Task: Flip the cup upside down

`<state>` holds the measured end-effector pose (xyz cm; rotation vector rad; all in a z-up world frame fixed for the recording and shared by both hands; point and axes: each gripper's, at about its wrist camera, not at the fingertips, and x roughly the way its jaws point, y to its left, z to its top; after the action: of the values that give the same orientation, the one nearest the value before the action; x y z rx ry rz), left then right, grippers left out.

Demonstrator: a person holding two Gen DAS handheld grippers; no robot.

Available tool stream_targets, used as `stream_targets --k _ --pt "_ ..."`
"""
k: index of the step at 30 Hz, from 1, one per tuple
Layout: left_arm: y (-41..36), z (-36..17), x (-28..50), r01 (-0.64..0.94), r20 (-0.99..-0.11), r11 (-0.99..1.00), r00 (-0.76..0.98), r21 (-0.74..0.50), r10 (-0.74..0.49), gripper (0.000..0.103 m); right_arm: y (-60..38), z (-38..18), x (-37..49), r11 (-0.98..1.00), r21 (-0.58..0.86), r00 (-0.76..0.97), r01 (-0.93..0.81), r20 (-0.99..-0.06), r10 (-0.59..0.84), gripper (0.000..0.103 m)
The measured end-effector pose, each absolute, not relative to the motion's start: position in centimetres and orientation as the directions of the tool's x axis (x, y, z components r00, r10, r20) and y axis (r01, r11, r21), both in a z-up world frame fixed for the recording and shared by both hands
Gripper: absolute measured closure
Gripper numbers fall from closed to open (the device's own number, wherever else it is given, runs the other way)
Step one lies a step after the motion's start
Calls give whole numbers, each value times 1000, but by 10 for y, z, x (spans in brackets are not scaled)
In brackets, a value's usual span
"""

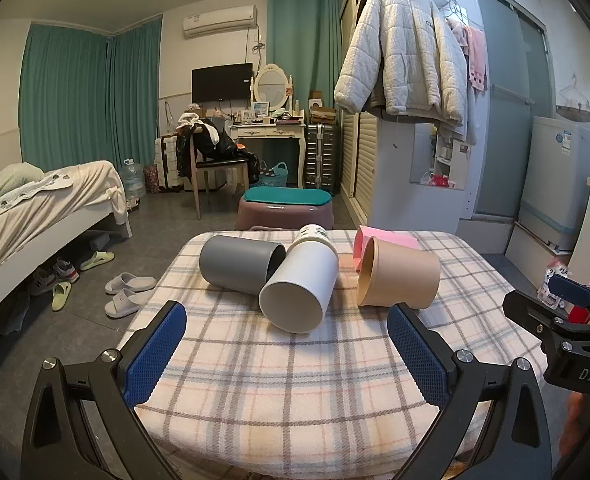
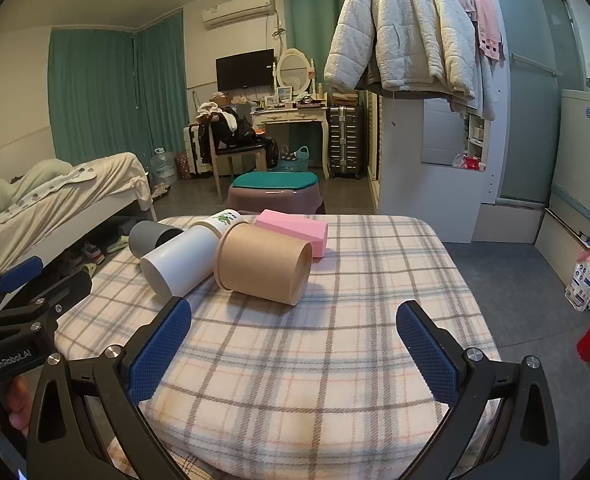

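Note:
Three cups lie on their sides on a plaid-covered table (image 1: pixel 287 380): a grey cup (image 1: pixel 239 263), a white cup (image 1: pixel 299 286) with its mouth toward me, and a tan cup (image 1: pixel 399 274). A further white cup with a green print (image 1: pixel 313 234) sits behind them. In the right wrist view the tan cup (image 2: pixel 265 263) is nearest, with the white cup (image 2: pixel 179 260) and the grey cup (image 2: pixel 151 237) to its left. My left gripper (image 1: pixel 287 354) is open and empty, short of the white cup. My right gripper (image 2: pixel 295 354) is open and empty, short of the tan cup.
A pink block (image 2: pixel 295 230) lies behind the tan cup. A purple stool with a teal cushion (image 1: pixel 285 208) stands beyond the table. A bed (image 1: pixel 35 208) is to the left, slippers (image 1: pixel 129 290) lie on the floor, and a white cabinet (image 1: pixel 411 172) is to the right.

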<state>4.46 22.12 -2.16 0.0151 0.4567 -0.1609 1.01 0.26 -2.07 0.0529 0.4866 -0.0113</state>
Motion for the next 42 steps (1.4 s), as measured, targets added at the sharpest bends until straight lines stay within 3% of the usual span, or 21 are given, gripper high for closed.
stream_targets --k 31,42 --pt "221 -22 45 159 -440 987 885 -22 -152 0 6 -25 8 999 48 881 20 -473 5 0" --pt "231 -24 58 143 -454 988 878 -53 -151 0 16 -17 21 1000 23 853 12 -522 1 0"
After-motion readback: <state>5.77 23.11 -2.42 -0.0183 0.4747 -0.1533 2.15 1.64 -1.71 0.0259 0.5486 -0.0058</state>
